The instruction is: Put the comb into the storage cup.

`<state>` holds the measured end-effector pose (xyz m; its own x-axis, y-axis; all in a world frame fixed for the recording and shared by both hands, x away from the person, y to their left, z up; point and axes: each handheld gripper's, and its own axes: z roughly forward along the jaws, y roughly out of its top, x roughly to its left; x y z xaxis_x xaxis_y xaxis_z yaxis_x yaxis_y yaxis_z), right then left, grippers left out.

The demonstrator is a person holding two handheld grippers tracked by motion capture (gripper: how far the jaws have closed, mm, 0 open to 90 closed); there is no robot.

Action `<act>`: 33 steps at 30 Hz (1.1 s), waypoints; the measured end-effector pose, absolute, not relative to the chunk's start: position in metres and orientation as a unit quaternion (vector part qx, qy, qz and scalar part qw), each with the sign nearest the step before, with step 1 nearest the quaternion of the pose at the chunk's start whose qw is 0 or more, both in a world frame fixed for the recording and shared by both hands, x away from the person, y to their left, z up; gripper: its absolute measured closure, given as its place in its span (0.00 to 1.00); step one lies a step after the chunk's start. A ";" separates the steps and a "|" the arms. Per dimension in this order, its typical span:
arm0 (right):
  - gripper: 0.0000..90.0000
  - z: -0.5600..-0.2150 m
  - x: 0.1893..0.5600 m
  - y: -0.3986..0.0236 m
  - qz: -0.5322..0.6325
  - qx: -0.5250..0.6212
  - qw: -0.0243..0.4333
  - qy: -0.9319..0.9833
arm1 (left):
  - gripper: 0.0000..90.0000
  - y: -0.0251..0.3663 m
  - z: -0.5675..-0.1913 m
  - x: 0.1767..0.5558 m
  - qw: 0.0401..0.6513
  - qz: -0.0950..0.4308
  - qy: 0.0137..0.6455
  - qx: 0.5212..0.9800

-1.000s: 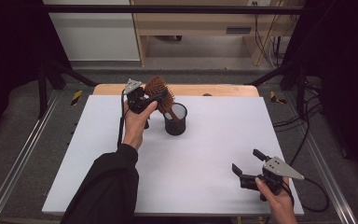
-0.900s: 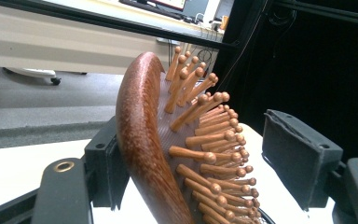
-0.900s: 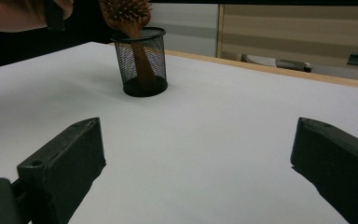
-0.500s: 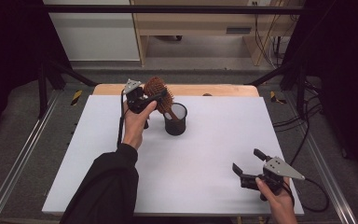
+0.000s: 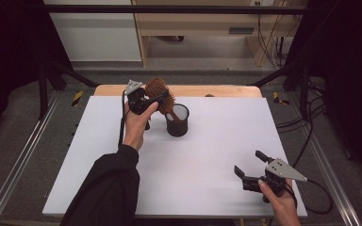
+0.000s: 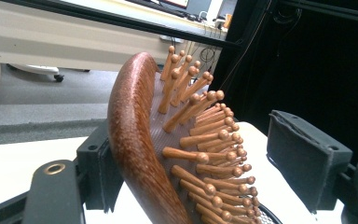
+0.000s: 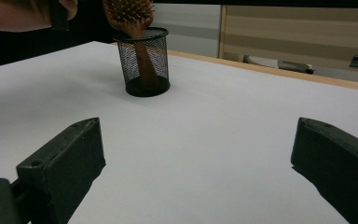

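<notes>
White table (image 5: 207, 155) fills mid-frame; upper centre, the brush (image 5: 160, 92) stands handle-down in the cup (image 5: 177, 120). Left gripper (image 5: 156, 100) has just been opening, one pad clear of the head: releasing. Next, withdraw cleanly. Right gripper (image 5: 248, 165) gapes empty, lower right.

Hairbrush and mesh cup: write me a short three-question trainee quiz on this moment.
1. True or false: the hairbrush lies flat on the white table.
2. Which part of the hairbrush is inside the black mesh cup? A: the handle. B: the head. C: no part.
3. What is between the fingers of the right gripper?

Key
1. False: it stands tilted in the cup.
2. A.
3. Nothing; they are spread wide above the table. The brush head sits in the left gripper, whose fingers have just been opening.
</notes>
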<state>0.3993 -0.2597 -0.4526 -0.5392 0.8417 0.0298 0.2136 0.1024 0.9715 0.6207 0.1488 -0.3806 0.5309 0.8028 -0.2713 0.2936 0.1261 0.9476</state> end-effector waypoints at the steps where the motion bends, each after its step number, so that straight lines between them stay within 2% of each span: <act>1: 0.03 -0.453 0.399 -0.260 0.548 0.385 0.287 0.685 | 0.26 0.149 -0.381 0.621 0.610 0.209 0.437 0.627; 8: 0.03 -0.452 0.399 -0.260 0.549 0.385 0.288 0.683 | 0.24 0.149 -0.381 0.621 0.610 0.214 0.437 0.625; 24: 0.03 -0.453 0.399 -0.259 0.550 0.385 0.284 0.684 | 0.07 0.149 -0.381 0.621 0.602 0.220 0.451 0.622; 33: 0.03 -0.453 0.399 -0.259 0.550 0.385 0.284 0.684 | 0.06 0.151 -0.381 0.620 0.605 0.224 0.451 0.617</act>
